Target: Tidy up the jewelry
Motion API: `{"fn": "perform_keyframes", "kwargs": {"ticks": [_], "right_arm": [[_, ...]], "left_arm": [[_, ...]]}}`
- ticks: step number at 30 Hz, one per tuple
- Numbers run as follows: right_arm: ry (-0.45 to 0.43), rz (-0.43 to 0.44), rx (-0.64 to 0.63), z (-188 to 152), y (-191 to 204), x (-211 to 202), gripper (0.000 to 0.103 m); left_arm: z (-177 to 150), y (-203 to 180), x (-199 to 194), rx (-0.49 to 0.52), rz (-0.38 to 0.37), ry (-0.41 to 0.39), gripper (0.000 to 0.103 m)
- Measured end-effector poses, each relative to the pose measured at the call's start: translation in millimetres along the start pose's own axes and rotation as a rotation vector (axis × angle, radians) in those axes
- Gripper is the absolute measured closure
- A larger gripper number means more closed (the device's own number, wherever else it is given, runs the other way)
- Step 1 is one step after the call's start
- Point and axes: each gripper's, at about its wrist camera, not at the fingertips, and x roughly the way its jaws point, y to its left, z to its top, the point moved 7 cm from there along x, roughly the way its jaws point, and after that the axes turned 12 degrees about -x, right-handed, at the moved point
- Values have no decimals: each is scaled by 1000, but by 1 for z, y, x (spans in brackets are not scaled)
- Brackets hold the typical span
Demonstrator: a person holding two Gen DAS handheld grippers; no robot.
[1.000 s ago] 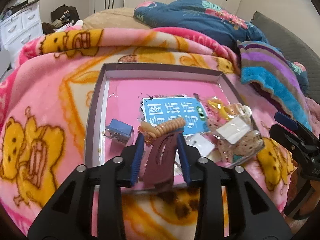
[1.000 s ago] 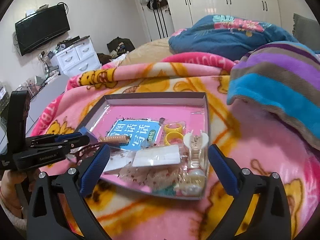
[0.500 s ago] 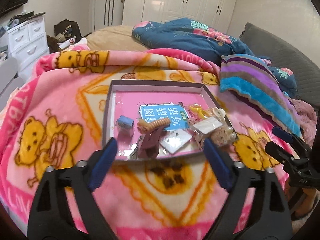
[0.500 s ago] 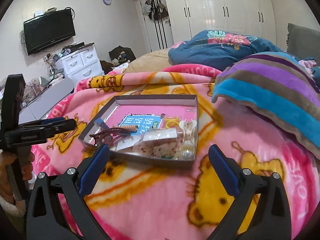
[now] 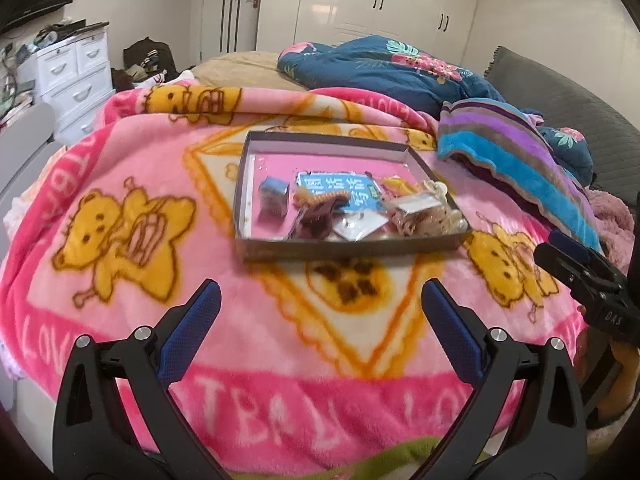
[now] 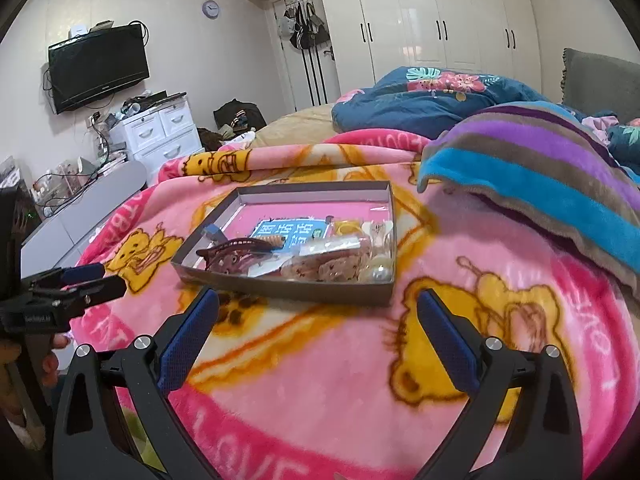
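Lying in tray [image 5: 243, 184] near edge, maroon hair clip [image 5: 316, 216], long axis running near-to-far, tan comb [image 5: 320, 199] across its far end | L gripper [image 5: 320, 312] jaws just opened wide, nothing between, well short of tray | R gripper [image 6: 318, 320] jaws apart, empty | striped blanket [image 5: 520, 160] right of tray.

Each claw, left [image 5: 320, 308] and right [image 6: 318, 316], is built of black plastic arms, fitted with textured blue pads [image 5: 188, 332] and fastened by silver screws [image 5: 142, 333].
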Motion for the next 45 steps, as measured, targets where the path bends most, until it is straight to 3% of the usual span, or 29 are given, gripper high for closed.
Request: {"fn": "perform_keyframes", "kwargs": {"ticks": [14,45], "right_arm": [[50,27,-18,-19,27,7,4],[60,41,-15,-22,29,6,4]], "left_arm": [[-18,12,-3,-27,32,5,9],[-20,10,-8,-22,58,7,9]]}}
